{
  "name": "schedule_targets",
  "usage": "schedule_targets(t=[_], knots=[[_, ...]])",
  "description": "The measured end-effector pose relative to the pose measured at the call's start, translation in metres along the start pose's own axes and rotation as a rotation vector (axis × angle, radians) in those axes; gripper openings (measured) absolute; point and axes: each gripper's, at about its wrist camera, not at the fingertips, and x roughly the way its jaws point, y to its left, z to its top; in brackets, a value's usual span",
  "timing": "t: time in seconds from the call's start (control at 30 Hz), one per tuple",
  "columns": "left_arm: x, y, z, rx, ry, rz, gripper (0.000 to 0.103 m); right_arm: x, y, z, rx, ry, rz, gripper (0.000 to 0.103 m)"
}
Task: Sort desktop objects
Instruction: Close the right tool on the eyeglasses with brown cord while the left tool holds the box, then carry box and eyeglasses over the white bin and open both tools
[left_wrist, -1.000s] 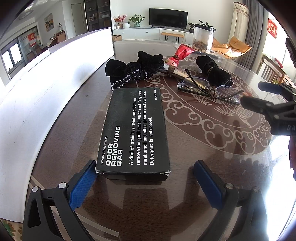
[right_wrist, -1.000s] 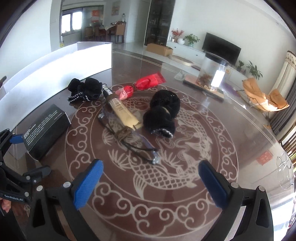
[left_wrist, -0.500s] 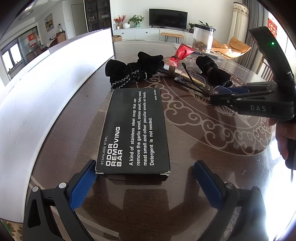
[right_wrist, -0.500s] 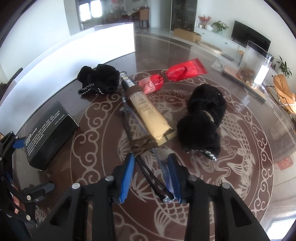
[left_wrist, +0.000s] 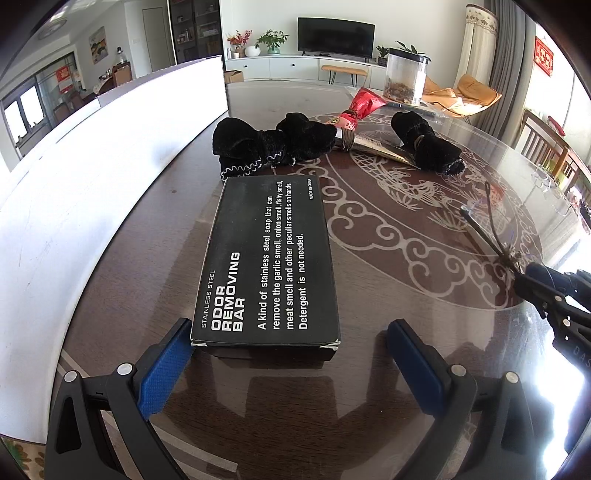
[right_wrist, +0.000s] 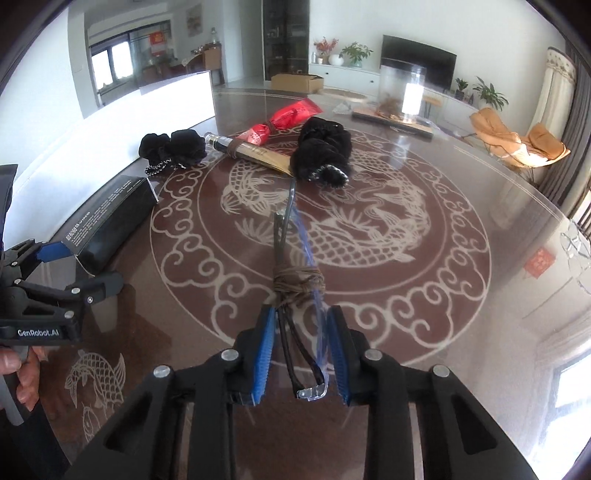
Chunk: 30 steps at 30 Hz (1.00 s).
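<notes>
right tongs (right_wrist: 301, 350): jaws closing, blue pads narrow, with the folded eyeglasses (right_wrist: 295, 280) between them. the glasses are bound at mid-length by a brown cord, and their far end points away from the tongs toward the middle of the bench (right_wrist: 424, 295). we cannot tell for sure whether both pads press the frame, though the right pad sits against the lens edge. in the left wrist view the same glasses (left_wrist: 491, 229) stick out tilted from the right tongs (left_wrist: 532, 273) at the right edge, above the glass top.

left tongs (left_wrist: 288, 363): jaws wide apart, holding nothing. the black odor removing bar box (left_wrist: 267, 262) lies flat on the bench, its near end between the two pads, closer to the left pad; we see no grip on it.

beyond the box: a black velvet pouch (left_wrist: 266, 146), then a gold tube (right_wrist: 255, 151) with a dark cap, a red packet (right_wrist: 284, 116) tied at the middle, and a second black pouch (right_wrist: 323, 147) to the right. tube end touches that second pouch. a white panel (left_wrist: 92, 177) stands along the left side of the bench. a clear jar (left_wrist: 404, 75) stands at the far edge.
</notes>
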Motion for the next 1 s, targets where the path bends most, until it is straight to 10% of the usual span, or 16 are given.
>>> schedule_targets(t=[0.2,0.4,0.83,1.0], knots=[[0.001,-0.001,0.001,-0.001,-0.001,0.002,0.103,-0.019,-0.006,-0.026,0.068,-0.002,-0.049,0.034],[0.000,-0.001,0.001,-0.002,-0.002,0.002,0.103,-0.012,0.000,-0.024,0.059,0.004,-0.032,0.069],[0.003,-0.003,0.003,0.001,0.005,-0.001,0.103,-0.005,0.003,-0.023,0.057,0.036,-0.033,0.098],[-0.010,0.034,0.003,-0.179,-0.013,-0.183,0.103,-0.004,0.003,-0.023,0.055,0.039,-0.025,0.099]])
